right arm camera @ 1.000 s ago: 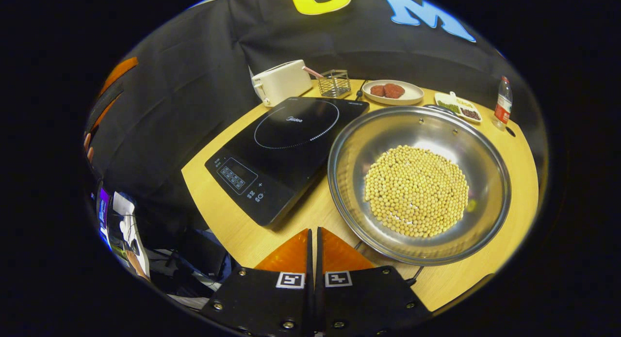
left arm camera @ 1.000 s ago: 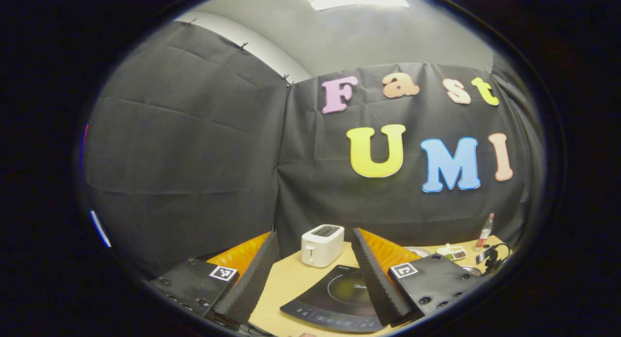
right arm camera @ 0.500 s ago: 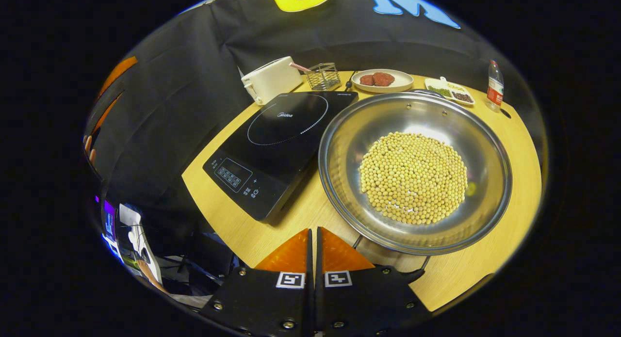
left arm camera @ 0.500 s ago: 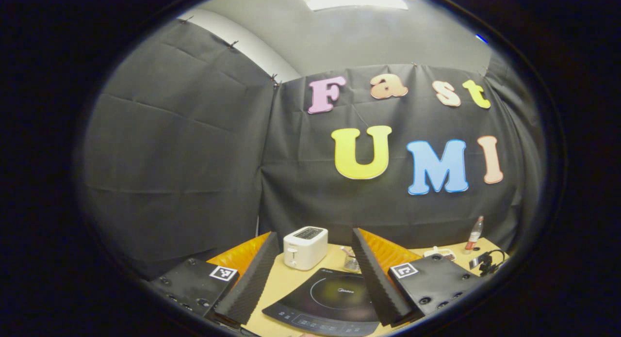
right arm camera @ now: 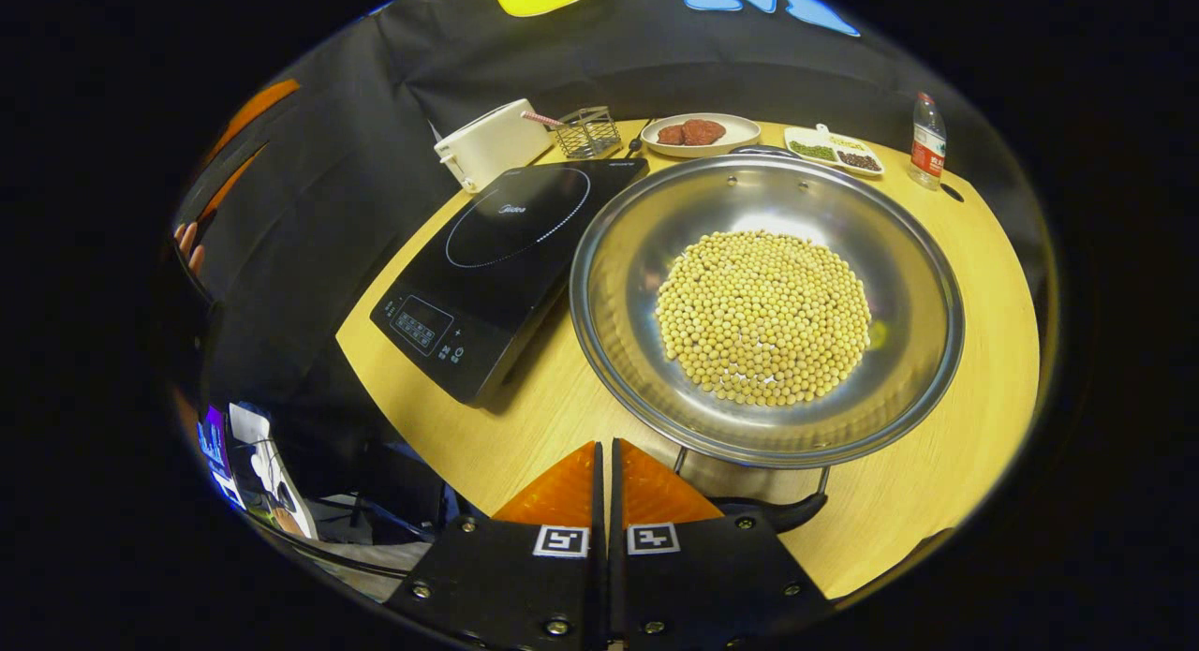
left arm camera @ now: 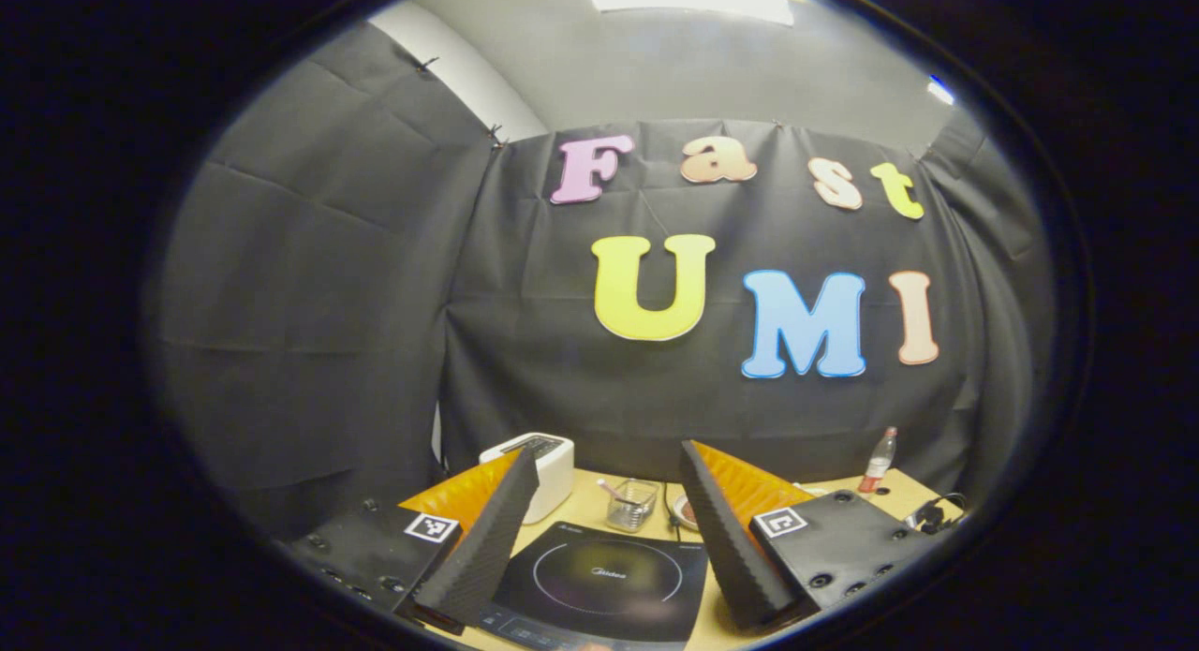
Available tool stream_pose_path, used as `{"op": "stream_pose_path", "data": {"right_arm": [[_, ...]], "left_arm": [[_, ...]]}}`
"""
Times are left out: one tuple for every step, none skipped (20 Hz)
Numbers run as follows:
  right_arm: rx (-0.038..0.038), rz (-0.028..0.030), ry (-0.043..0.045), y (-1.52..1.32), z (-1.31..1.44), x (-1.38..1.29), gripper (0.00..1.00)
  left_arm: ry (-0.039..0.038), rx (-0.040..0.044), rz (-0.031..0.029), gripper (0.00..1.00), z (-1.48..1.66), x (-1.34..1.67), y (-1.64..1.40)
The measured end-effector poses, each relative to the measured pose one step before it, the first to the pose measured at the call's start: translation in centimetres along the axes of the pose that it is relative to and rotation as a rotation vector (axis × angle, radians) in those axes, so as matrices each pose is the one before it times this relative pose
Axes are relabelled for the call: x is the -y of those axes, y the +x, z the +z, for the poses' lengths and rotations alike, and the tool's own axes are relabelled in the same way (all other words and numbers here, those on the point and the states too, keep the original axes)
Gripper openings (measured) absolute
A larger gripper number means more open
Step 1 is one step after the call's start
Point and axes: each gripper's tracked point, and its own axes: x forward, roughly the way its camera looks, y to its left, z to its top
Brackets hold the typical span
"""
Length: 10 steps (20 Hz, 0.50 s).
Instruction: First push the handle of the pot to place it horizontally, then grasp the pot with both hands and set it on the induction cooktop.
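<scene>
Right gripper (right arm camera: 607, 454) had its jaws pressed together, holding nothing, tips low at the near desk edge just beside the dark handle (right arm camera: 782, 512) of the wide round steel pot (right arm camera: 766, 304). Closed jaws make a blunt pusher, so this looked like the handle-push step; contact with the handle could not be told. Pot full of pale yellow soybeans (right arm camera: 763, 316) sat on the round wooden desk (right arm camera: 974, 426), toward its right side, rim just beside the flat black induction cooktop (right arm camera: 496, 258), not on it. Cooktop lay at the desk's left edge, ring bare, presumably kept free for the pot.

Left gripper (left arm camera: 609, 487) was held high with jaws wide apart and empty, pointing over the cooktop toward the desk's far edge, probably waiting for the two-handed lift. White toaster (right arm camera: 492, 143), wire basket (right arm camera: 583, 131), plate of red meat (right arm camera: 698, 131) and plastic bottle (right arm camera: 925, 140) lined the far edge, clear of the pot's path.
</scene>
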Motion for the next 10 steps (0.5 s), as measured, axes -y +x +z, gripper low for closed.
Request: {"op": "stream_pose_path", "data": {"right_arm": [[-0.00087,-0.01105,0.00447,-0.092,-0.079,0.339,0.01],[0.00129,-0.01098,0.00181,-0.096,0.042,0.344,0.01],[0.00340,-0.00943,0.00040,-0.081,-0.016,0.341,0.01],[0.00128,-0.01133,0.00237,-0.183,-0.057,0.400,0.01],[0.00368,-0.01299,0.00688,-0.140,-0.111,0.415,0.01],[0.00345,-0.01232,0.01158,-0.085,0.031,0.440,0.01],[0.00149,-0.01033,0.01397,-0.177,-0.227,0.406,0.01],[-0.00115,-0.00774,0.01261,-0.210,-0.143,0.349,0.01],[0.00093,-0.00611,0.00746,-0.061,-0.031,0.392,0.01],[-0.00101,-0.00962,0.00422,-0.066,-0.002,0.445,0.01]], "left_arm": [[-0.00672,-0.00205,-0.01612,0.94,-0.221,0.436,0.684],[-0.00600,-0.00115,-0.01693,0.99,-0.195,0.310,0.573],[-0.00592,-0.00164,-0.01526,0.99,-0.380,0.311,0.670],[-0.00876,-0.00638,-0.01607,1.00,-0.434,0.221,0.554],[-0.00962,-0.00893,-0.01725,0.99,-0.463,0.397,0.578],[-0.00727,-0.01015,-0.01223,1.00,-0.300,0.338,0.516],[-0.00458,-0.00882,-0.00806,0.99,-0.429,0.192,0.410],[-0.00551,-0.00373,-0.00605,1.00,-0.024,0.180,0.288],[-0.00954,0.00558,-0.01057,1.00,0.222,0.455,0.238],[-0.00826,0.00769,-0.01307,1.00,0.301,0.565,0.142]]}}
